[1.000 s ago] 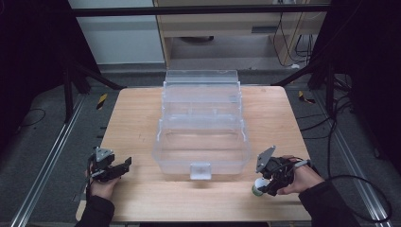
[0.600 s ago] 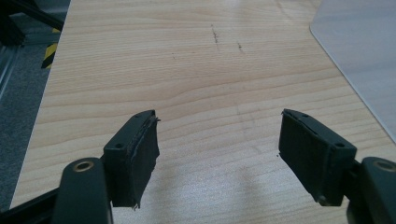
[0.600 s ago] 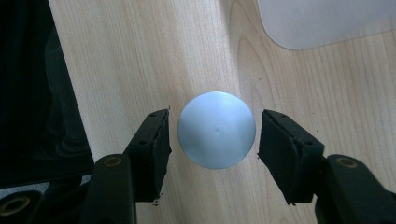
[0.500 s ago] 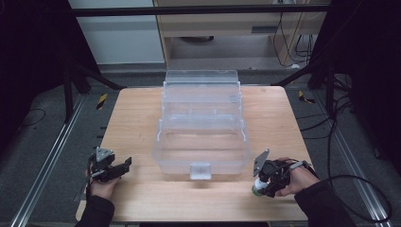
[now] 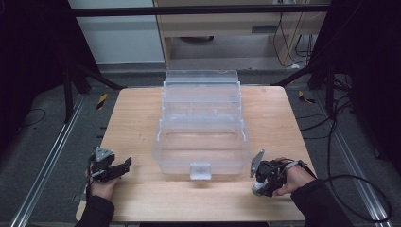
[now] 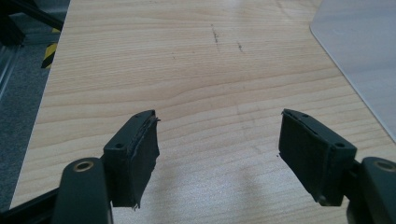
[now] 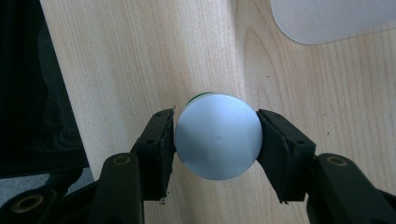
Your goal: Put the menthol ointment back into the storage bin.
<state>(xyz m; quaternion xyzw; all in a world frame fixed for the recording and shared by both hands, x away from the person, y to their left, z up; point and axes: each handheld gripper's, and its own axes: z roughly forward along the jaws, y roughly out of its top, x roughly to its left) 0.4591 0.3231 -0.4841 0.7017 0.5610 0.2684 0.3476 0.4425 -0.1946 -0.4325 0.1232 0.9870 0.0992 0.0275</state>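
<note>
At the table's front right, my right gripper [image 5: 261, 185] is shut on a small round container [image 5: 257, 188] with a pale grey top and a green body. In the right gripper view, the container's top [image 7: 218, 140] sits squeezed between both pads of the right gripper [image 7: 215, 122], just above the wood. At the front left, my left gripper [image 5: 124, 165] is open; in the left gripper view nothing lies between the spread jaws of the left gripper [image 6: 219, 116], and only bare wood lies beyond them.
A large clear plastic tiered box [image 5: 201, 163] stands open in the middle of the table, with a latch [image 5: 200, 170] on its front. Its corner [image 6: 364, 56] shows near the left gripper and its corner [image 7: 331, 18] near the right one. The table's front edge is close to both hands.
My right gripper has shifted slightly left and toward the front edge with the container held in it. The left gripper has stayed in place.
</note>
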